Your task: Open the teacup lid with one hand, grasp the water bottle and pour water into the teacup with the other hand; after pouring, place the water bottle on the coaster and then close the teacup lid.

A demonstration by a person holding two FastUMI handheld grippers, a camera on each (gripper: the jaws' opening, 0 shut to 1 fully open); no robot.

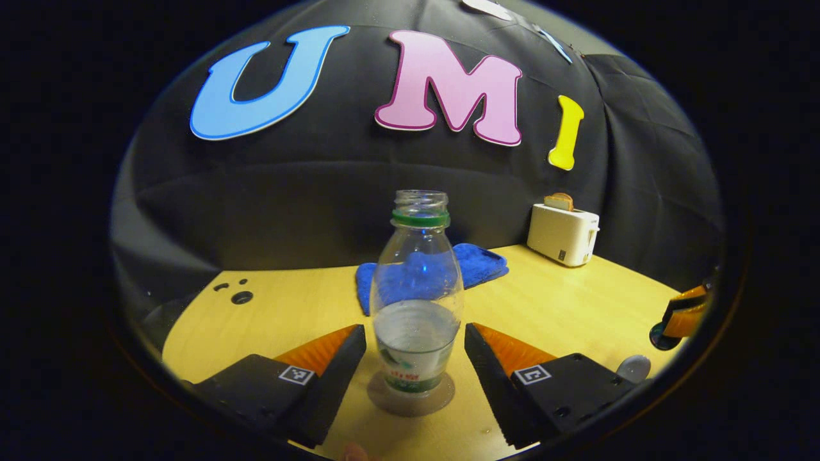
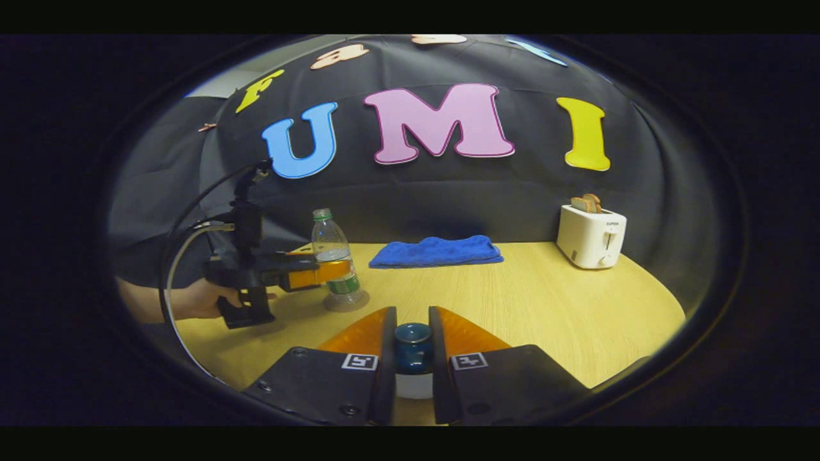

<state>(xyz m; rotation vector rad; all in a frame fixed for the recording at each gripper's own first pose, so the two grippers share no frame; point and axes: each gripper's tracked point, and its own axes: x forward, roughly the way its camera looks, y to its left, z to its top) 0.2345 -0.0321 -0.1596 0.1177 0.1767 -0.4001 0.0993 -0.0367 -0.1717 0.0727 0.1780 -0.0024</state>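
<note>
The clear water bottle (image 1: 416,294), uncapped with a green neck ring and partly filled, stands upright on a round grey coaster (image 1: 410,402). My left gripper (image 1: 415,330) is open, one finger on each side of the bottle, with a gap on both sides. In the right gripper view the bottle (image 2: 333,253) stands on the coaster (image 2: 349,302) with the left gripper (image 2: 307,275) and a hand (image 2: 198,298) beside it. My right gripper (image 2: 413,320) is shut on the dark blue knob of the teacup lid (image 2: 413,342); something white (image 2: 413,386), probably the teacup, shows beneath. I cannot tell whether the lid rests on the cup.
A folded blue cloth (image 2: 435,251) lies at the back of the wooden table (image 2: 544,307). A white toaster (image 2: 590,237) with bread in it stands at the back right. Small holes (image 1: 241,296) mark the table's left end.
</note>
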